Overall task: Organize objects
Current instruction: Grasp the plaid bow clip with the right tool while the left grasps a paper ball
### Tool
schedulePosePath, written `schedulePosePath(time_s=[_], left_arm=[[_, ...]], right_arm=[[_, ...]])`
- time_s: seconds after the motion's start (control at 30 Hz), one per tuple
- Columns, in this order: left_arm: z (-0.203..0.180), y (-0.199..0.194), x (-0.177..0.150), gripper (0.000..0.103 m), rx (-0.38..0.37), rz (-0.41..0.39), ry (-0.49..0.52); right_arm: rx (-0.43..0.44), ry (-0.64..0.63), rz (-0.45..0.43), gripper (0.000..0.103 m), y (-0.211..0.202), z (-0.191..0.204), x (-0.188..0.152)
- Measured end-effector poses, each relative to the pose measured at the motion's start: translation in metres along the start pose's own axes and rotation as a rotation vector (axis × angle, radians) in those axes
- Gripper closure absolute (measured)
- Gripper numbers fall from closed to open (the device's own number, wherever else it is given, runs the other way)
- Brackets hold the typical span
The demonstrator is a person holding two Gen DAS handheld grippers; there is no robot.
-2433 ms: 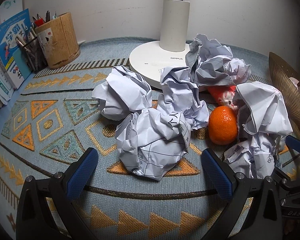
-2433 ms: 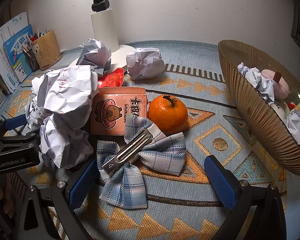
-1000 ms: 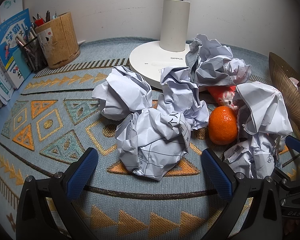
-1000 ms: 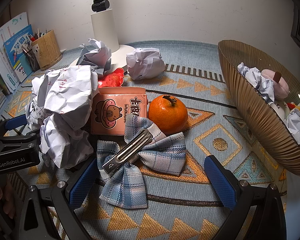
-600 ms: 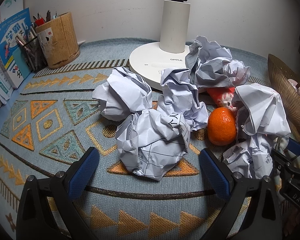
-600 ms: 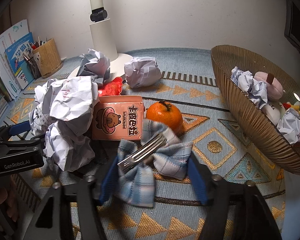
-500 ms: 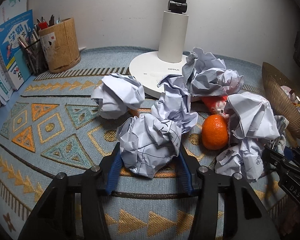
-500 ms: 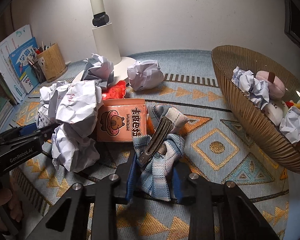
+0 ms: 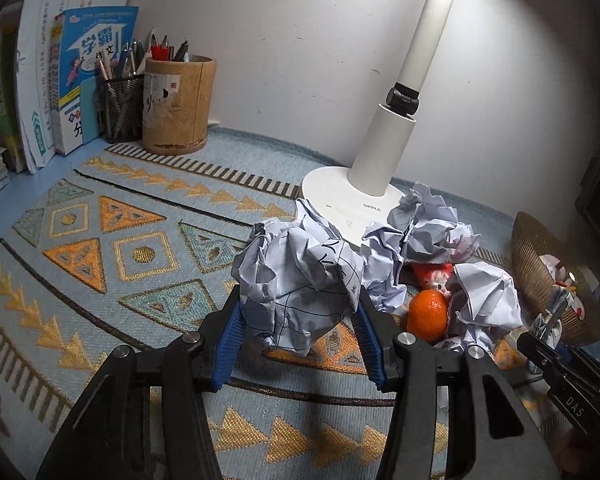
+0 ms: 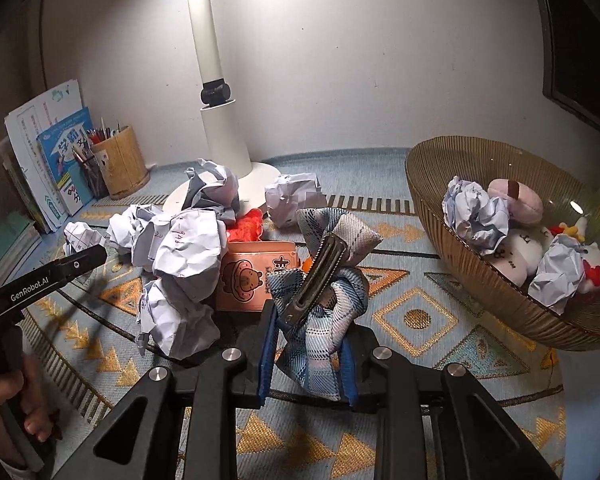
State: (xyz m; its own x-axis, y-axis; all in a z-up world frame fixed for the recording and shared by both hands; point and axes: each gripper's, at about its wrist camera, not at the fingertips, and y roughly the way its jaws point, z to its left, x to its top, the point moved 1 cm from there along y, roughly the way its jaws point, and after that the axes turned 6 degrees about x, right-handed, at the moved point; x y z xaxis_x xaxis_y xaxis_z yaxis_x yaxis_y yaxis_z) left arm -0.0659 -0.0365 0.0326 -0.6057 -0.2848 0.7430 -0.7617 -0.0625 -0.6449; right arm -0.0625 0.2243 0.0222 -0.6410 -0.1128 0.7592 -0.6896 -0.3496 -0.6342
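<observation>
In the left wrist view my left gripper (image 9: 299, 336) is shut on a crumpled ball of lined paper (image 9: 298, 288), lifted a little off the patterned mat (image 9: 100, 264). More paper balls (image 9: 432, 236) and an orange (image 9: 427, 315) lie to its right, near the lamp base. In the right wrist view my right gripper (image 10: 308, 354) is shut on a blue plaid bow hair clip (image 10: 324, 284), squeezed upright with its metal clip facing me. Behind the bow sits a pink snack packet (image 10: 256, 276), and the orange is mostly hidden there.
A ribbed brown bowl (image 10: 460, 240) at the right holds paper balls and plush toys. A white desk lamp (image 10: 220, 120) stands at the back. Pen holders (image 9: 176, 104) and books (image 9: 80, 80) line the back left. A hand (image 10: 4, 404) holds the other gripper at lower left.
Both grippers went from open to shut: the left closed on the lined paper ball, the right on the plaid bow. Both have since lifted their loads off the mat.
</observation>
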Motion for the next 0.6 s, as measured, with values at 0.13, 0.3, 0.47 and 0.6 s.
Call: schedulePosePath(time_s=[0.13, 0.3, 0.47, 0.6], left_arm=[[0.006, 0.007, 0.002, 0.054, 0.002, 0.025, -0.004], [0.013, 0.002, 0.001, 0.054, 0.029, -0.003, -0.036], [0.013, 0.009, 0.002, 0.053, 0.042, 0.036, -0.039], [0.013, 0.011, 0.002, 0.053, 0.050, 0.048, -0.043]], right_arm=[[-0.004, 0.009, 0.001, 0.076, -0.001, -0.004, -0.001], [-0.044, -0.002, -0.038, 0.076, -0.008, -0.002, -0.002], [-0.035, -0.023, -0.040, 0.076, -0.009, 0.001, 0.000], [-0.023, -0.007, -0.030, 0.076, -0.006, -0.002, 0.000]])
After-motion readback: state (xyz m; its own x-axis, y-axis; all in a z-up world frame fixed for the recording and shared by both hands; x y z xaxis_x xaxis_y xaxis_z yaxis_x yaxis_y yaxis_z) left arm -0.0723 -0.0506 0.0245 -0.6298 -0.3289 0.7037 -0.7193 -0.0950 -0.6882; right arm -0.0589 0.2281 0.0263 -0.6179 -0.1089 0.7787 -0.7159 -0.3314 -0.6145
